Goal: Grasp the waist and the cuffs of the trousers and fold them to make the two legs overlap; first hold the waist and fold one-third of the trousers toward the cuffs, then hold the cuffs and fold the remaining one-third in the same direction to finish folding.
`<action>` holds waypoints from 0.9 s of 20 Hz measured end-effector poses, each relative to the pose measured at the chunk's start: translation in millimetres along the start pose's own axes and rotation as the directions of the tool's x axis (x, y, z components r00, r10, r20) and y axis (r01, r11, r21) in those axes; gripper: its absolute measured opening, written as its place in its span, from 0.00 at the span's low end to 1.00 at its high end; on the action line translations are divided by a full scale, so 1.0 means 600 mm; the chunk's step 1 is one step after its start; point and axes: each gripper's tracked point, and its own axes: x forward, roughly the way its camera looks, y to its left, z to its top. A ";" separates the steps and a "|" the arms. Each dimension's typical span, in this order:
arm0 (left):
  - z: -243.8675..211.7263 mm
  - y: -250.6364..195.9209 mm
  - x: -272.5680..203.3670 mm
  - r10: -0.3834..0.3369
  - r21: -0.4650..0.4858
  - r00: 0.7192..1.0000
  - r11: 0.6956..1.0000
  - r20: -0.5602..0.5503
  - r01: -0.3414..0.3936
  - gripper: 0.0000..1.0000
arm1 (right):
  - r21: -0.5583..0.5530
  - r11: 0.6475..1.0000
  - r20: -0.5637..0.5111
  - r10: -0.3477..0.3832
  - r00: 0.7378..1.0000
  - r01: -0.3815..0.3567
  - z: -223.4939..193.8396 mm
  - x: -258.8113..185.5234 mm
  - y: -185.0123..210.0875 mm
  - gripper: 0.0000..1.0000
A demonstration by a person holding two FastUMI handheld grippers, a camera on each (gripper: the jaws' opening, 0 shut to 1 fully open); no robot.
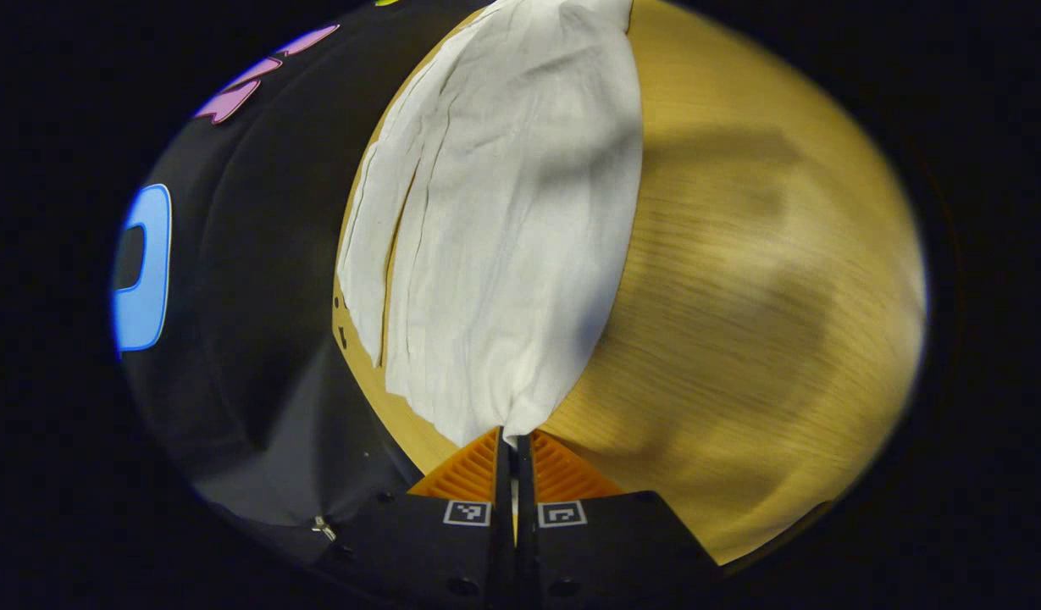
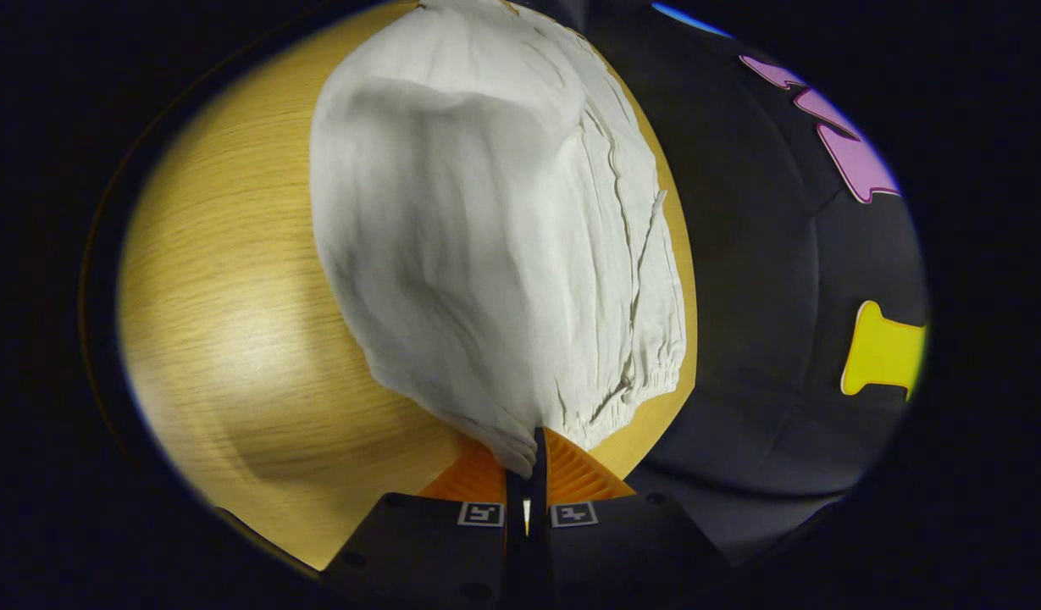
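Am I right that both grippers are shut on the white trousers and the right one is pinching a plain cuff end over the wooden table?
Not quite. The right gripper is pinching the gathered, elasticated end of the trousers, not a plain cuff; the right gripper view shows the ruching there. The rest holds: the left gripper is also shut on the cloth, over the wooden table.

A wooden table [image 1: 740,339] with pale, fine grain spreads from the centre toward three o'clock in the left gripper view, soft shadows across it. In the right gripper view it lies toward nine o'clock. The booth's black cloth wall [image 2: 766,280] stands beyond its edge.
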 end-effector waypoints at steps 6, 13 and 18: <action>0.012 0.055 -0.027 0.133 -0.052 0.990 0.990 0.038 -0.131 0.06 | 0.112 0.993 0.005 -0.039 0.999 0.038 0.004 -0.016 -0.026 0.05; 0.068 0.226 -0.060 0.340 -0.177 0.936 0.930 0.088 -0.321 0.05 | 0.311 0.930 0.023 -0.214 0.977 0.196 0.026 -0.039 -0.159 0.05; 0.104 0.314 -0.033 0.406 -0.262 0.908 0.891 0.100 -0.370 0.05 | 0.484 0.844 -0.001 -0.266 0.964 0.233 0.041 -0.016 -0.233 0.05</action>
